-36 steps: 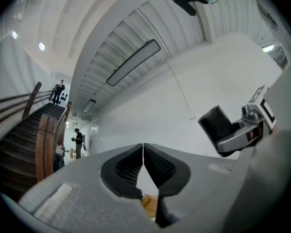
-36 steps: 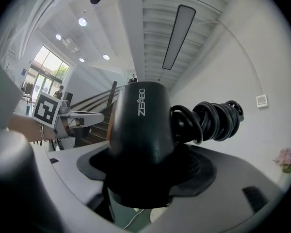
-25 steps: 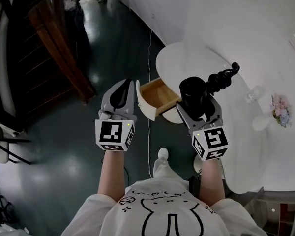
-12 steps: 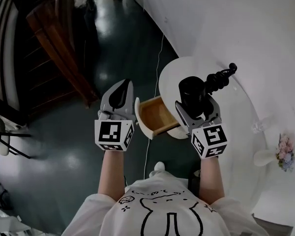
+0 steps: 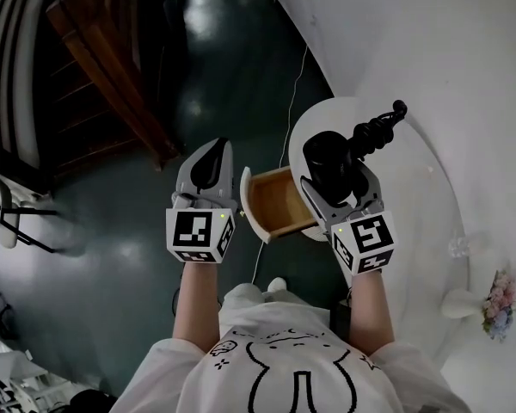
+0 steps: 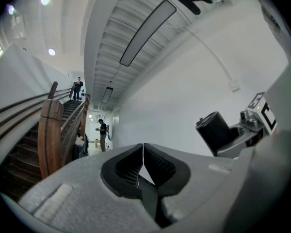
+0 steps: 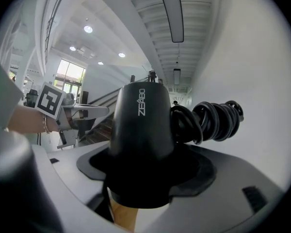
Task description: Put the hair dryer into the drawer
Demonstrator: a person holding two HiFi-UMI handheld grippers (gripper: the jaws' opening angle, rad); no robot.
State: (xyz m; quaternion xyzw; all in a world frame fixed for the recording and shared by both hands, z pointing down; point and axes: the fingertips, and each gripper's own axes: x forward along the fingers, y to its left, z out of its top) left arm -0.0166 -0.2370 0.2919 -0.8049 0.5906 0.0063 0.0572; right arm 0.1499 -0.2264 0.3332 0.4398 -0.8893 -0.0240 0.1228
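Observation:
A black hair dryer (image 5: 328, 163) with its cord coiled in a bundle (image 5: 374, 132) is clamped in my right gripper (image 5: 331, 179), body upright between the jaws (image 7: 140, 144). It hangs over the right end of the open wooden drawer (image 5: 279, 203), which sticks out of a white round cabinet (image 5: 396, 188). My left gripper (image 5: 208, 166) is shut and empty, just left of the drawer's white front panel (image 5: 247, 200). In the left gripper view its pads (image 6: 136, 166) meet and the hair dryer (image 6: 215, 132) shows at the right.
A wooden staircase (image 5: 112, 67) rises at the upper left over a dark glossy floor (image 5: 129, 231). A thin white cable (image 5: 285, 136) runs along the floor by the white wall. A small vase of flowers (image 5: 497, 304) stands at the far right. People stand far off (image 6: 103, 132).
Both grippers have shifted relative to the cabinet: the drawer now lies directly between them, and the hair dryer has come down over its right end. The left gripper stays shut.

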